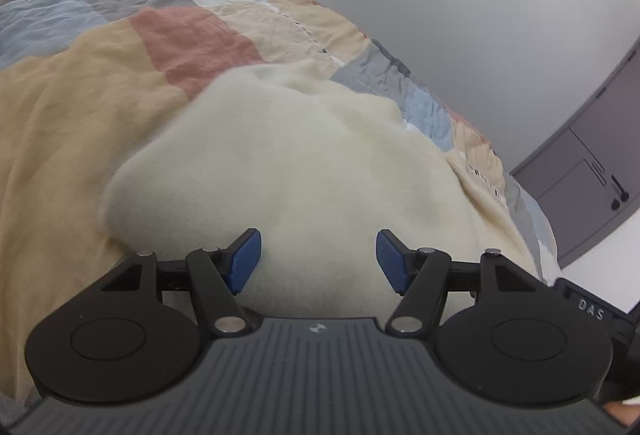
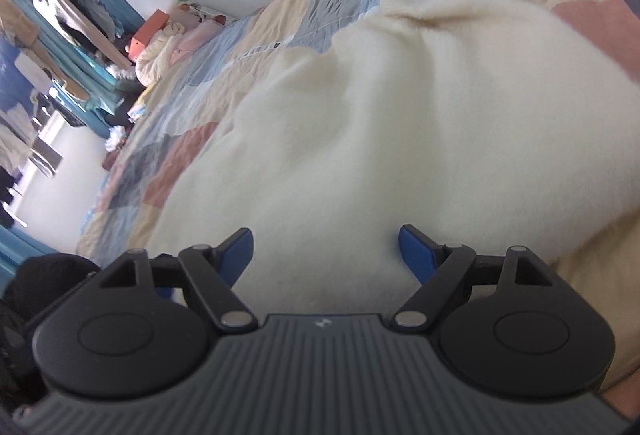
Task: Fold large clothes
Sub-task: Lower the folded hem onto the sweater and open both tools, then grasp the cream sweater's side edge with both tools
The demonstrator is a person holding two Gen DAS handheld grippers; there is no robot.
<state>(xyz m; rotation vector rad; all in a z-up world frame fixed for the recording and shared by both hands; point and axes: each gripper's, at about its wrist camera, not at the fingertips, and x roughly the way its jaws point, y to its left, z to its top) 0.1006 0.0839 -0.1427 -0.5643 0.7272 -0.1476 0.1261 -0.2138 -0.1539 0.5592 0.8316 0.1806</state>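
A cream fleece garment (image 1: 288, 171) lies bunched on a patchwork quilt (image 1: 80, 83). In the left wrist view my left gripper (image 1: 319, 261) hovers over its near part, blue pads wide apart with nothing between them. The same cream garment (image 2: 400, 123) fills the right wrist view, spread over the quilt (image 2: 248, 35), a ribbed edge at its far end. My right gripper (image 2: 326, 255) stands open above the near part of the fleece, its pads clear of the cloth as far as I can see. Both pictures are slightly blurred.
The bed's edge runs along a white wall (image 1: 460, 35), with a grey cabinet (image 1: 592, 175) beyond. In the right wrist view, pillows and soft toys (image 2: 168, 43) lie at the far end, and a clothes rack (image 2: 60, 3) stands at the left.
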